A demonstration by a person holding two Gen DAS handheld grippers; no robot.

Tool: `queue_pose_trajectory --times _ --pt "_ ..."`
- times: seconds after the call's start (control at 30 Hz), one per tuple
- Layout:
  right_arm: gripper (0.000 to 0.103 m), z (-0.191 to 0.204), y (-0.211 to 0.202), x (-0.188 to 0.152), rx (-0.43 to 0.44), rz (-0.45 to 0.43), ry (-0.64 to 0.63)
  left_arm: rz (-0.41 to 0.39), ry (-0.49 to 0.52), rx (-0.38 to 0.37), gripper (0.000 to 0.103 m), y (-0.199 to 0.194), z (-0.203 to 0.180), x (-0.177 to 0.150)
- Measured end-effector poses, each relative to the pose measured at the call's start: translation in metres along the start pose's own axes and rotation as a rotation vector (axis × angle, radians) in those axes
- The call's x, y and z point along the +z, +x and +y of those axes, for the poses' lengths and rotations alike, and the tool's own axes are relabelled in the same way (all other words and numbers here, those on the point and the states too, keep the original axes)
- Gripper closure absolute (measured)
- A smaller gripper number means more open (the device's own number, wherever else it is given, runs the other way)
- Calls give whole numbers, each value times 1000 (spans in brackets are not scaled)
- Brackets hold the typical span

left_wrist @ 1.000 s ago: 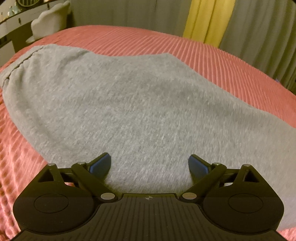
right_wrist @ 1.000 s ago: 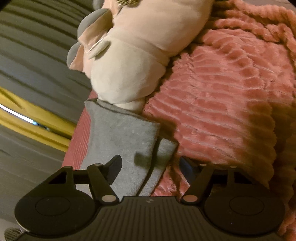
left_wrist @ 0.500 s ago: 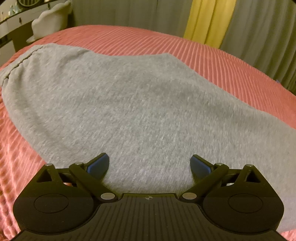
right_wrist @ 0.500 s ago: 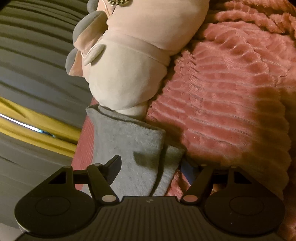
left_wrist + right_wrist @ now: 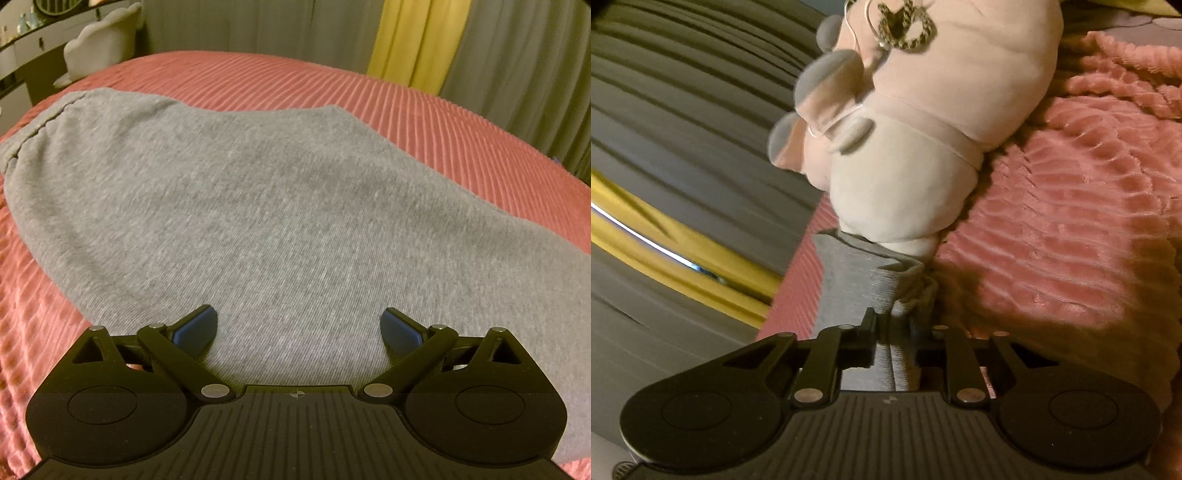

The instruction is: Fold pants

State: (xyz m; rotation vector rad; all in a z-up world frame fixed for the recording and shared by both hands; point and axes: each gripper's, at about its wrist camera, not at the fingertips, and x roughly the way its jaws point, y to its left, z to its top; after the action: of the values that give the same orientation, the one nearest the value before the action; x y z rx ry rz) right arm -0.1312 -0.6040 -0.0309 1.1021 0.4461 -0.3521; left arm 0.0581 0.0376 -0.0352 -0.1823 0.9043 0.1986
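Grey pants (image 5: 280, 206) lie flat on a pink ribbed bedspread (image 5: 461, 122), waistband at the far left. My left gripper (image 5: 299, 328) is open, its blue pads low over the cloth near its front edge, holding nothing. In the right wrist view my right gripper (image 5: 894, 328) is shut on the bunched grey leg cuffs (image 5: 882, 288), which rise a little off the bed. The cuffs lie just in front of a pale plush toy.
The pink and cream plush toy (image 5: 923, 122) lies on the bedspread (image 5: 1071, 229) right beyond the cuffs. Grey and yellow curtains (image 5: 417, 40) hang behind the bed. A white chair (image 5: 99, 40) and a desk stand at the far left.
My right gripper has closed on the leg cuffs and pinched them together; it was open around them before. My left gripper has barely moved and stays open.
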Motion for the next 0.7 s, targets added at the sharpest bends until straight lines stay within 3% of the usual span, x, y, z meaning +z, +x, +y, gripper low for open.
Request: queue_pose_trajectory --times 0.17,0.27,0.33,0.37,0.4,0.53,0.63,0.7 --pt "48 -8 18 1 -52 55 19 0 -1 -3 3 0 1 0" --pt "48 -6 26 -1 -63 55 7 1 2 -1 3 1 0 1" --pt "51 -6 33 0 -60 57 11 1 1 -1 3 1 0 1" --pt "65 -5 35 0 -64 56 11 0 1 -1 3 1 0 1" --pt "87 -3 35 1 -64 50 4 0 0 -2 3 1 1 1" --pt "89 8 33 -2 -36 15 -41 0 -3 -2 3 1 0 1" --pt "81 12 41 0 -82 37 -75 0 -2 -3 3 1 0 1" --pt "87 13 43 0 -98 44 -81 -2 -10 -7 3 0 2 1"
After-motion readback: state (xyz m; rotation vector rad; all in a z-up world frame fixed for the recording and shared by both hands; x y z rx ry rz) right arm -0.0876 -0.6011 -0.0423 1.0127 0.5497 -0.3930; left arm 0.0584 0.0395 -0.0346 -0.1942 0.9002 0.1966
